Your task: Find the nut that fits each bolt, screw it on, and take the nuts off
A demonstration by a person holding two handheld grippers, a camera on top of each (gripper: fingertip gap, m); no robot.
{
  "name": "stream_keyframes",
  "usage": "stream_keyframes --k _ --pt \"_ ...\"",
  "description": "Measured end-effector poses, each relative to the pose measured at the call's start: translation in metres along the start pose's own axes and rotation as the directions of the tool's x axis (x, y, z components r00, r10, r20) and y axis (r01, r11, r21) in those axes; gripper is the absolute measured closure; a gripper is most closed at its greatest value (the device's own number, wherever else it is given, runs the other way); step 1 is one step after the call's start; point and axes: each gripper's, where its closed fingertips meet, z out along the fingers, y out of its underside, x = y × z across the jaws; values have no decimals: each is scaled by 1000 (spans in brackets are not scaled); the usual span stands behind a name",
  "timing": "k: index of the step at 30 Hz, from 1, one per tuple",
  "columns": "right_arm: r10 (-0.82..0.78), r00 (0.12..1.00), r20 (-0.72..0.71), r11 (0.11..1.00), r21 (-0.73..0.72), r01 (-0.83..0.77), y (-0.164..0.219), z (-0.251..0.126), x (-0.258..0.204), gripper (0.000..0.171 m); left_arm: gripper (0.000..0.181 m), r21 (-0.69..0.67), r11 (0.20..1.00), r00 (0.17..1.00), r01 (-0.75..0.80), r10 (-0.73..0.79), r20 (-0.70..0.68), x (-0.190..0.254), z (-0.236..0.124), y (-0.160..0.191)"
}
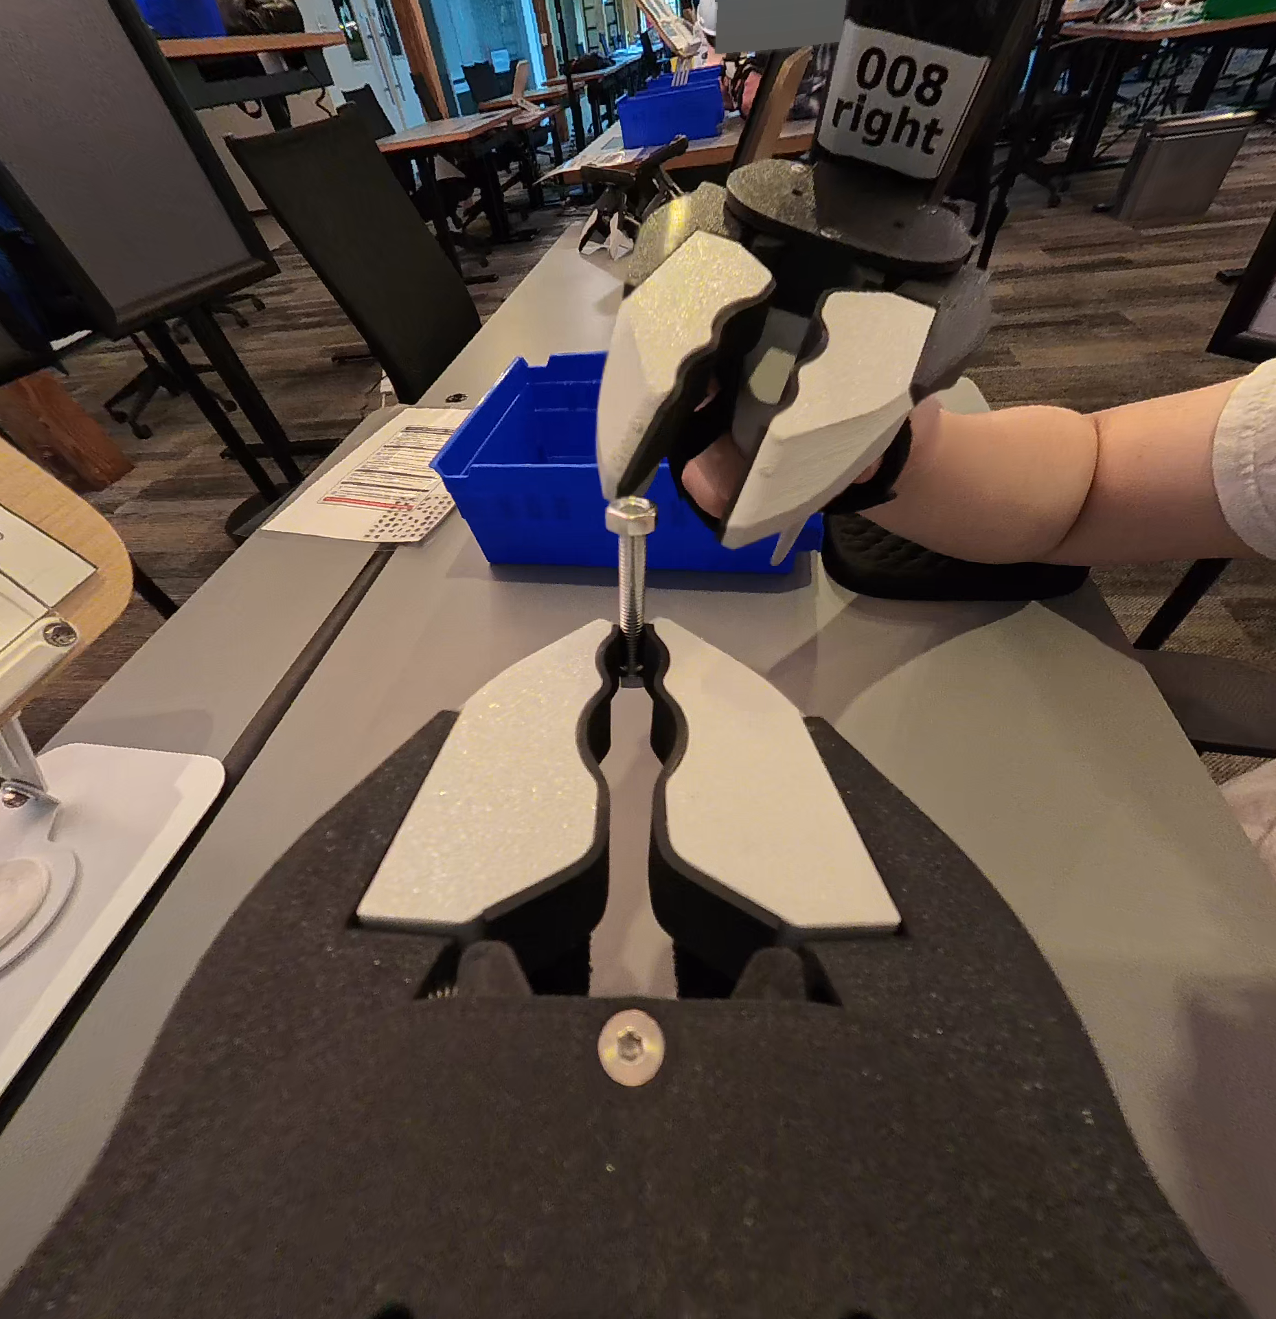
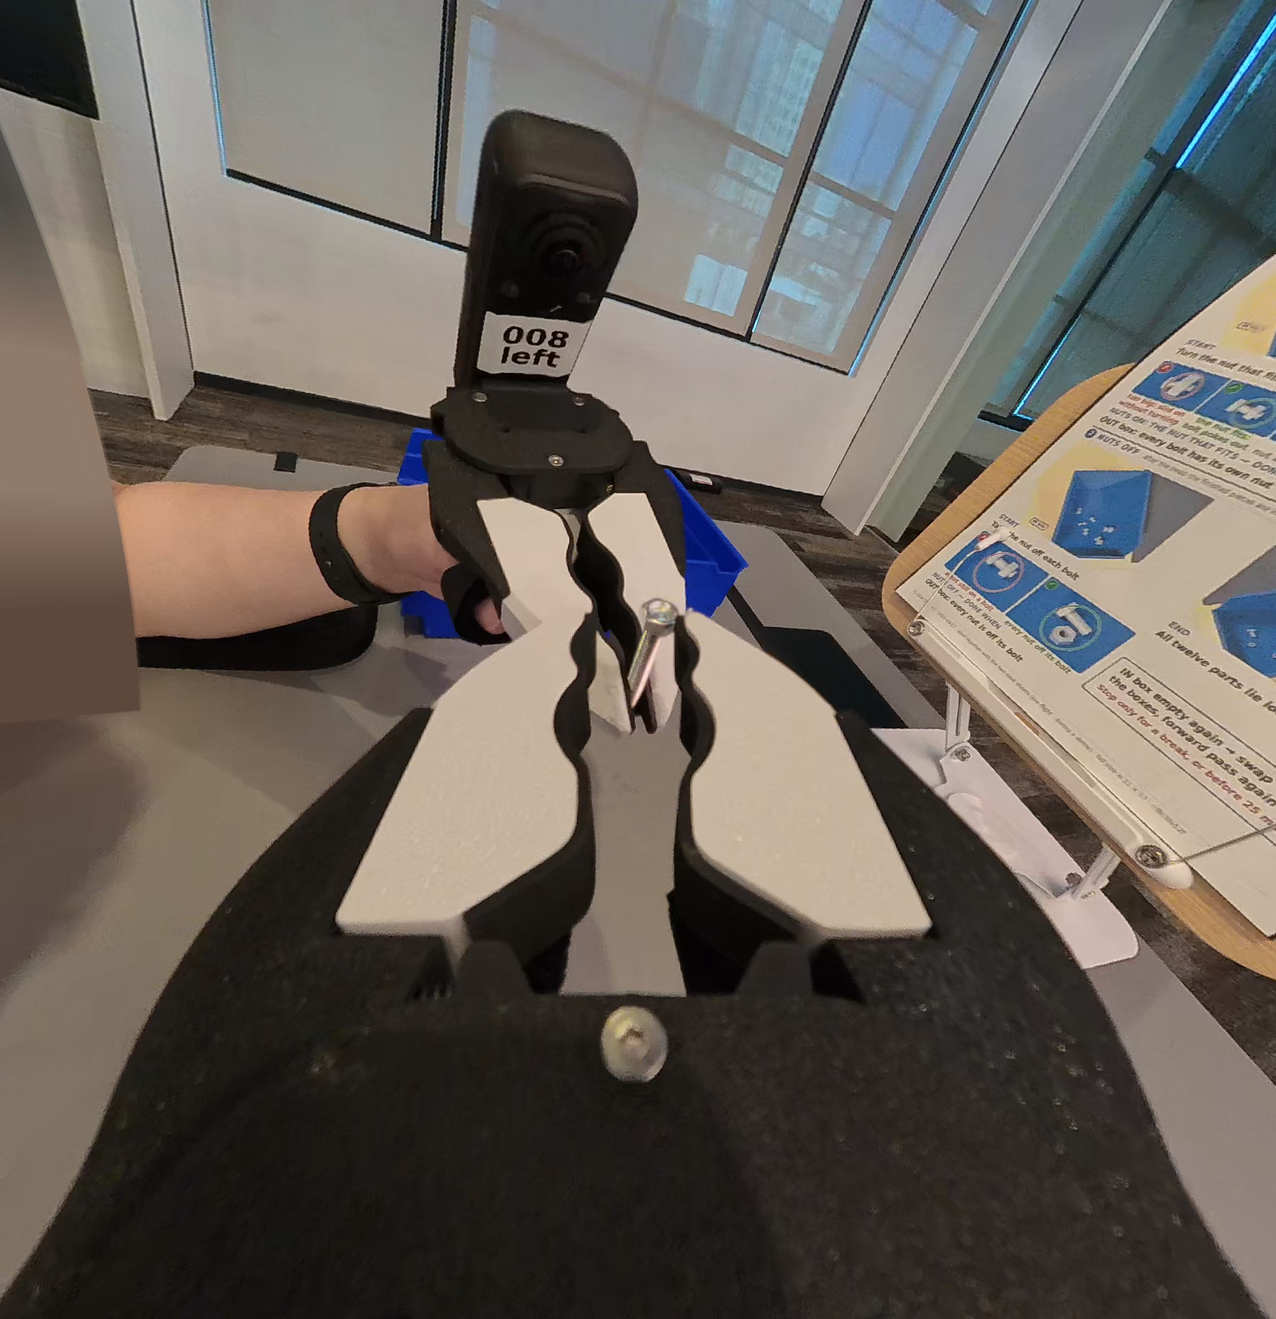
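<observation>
- At the centre of the left wrist view, the left tongs [image 1: 631, 646] are clenched on the lower end of a silver bolt [image 1: 631, 585], whose threaded shaft stands nearly upright out of the tips.
- On the top end of that bolt sits a hex nut [image 1: 629, 516], level with the front wall of the blue bin [image 1: 535, 499] behind it on the grey counter [image 1: 977, 714].
- From the upper right of that frame the right tongs [image 1: 681, 510] reach down, held by a hand [image 1: 928, 471]; they are released, one fingertip [image 1: 621, 478] touching or just above the nut and the other well off to the right.
- Mid-frame in the right wrist view, the right tongs [image 2: 635, 628] are spread wide, the nut [image 2: 660, 612] just inside the right tip and nothing gripped.
- The coming move turns on this: the bolt's long axis runs up from the left tongs, and the nut lies off centre between the right tips, close to one finger. I judge the right tongs need to centre on the nut before closing to turn it.
- Whether the nut is being put on or taken off cannot be told.
- An instruction board [image 2: 1156, 642] stands at the right edge.
</observation>
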Motion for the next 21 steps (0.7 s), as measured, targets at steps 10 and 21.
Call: stream_keyframes --k 10,21 --pt "5 1000 -15 1000 1 -5 1 0 2 151 177 3 1000 1000 7 -7 0 -1 -1 0" --pt "-10 1000 -20 1000 -5 10 2 1 2 149 177 -2 1000 1000 9 -9 3 -2 -2 0"
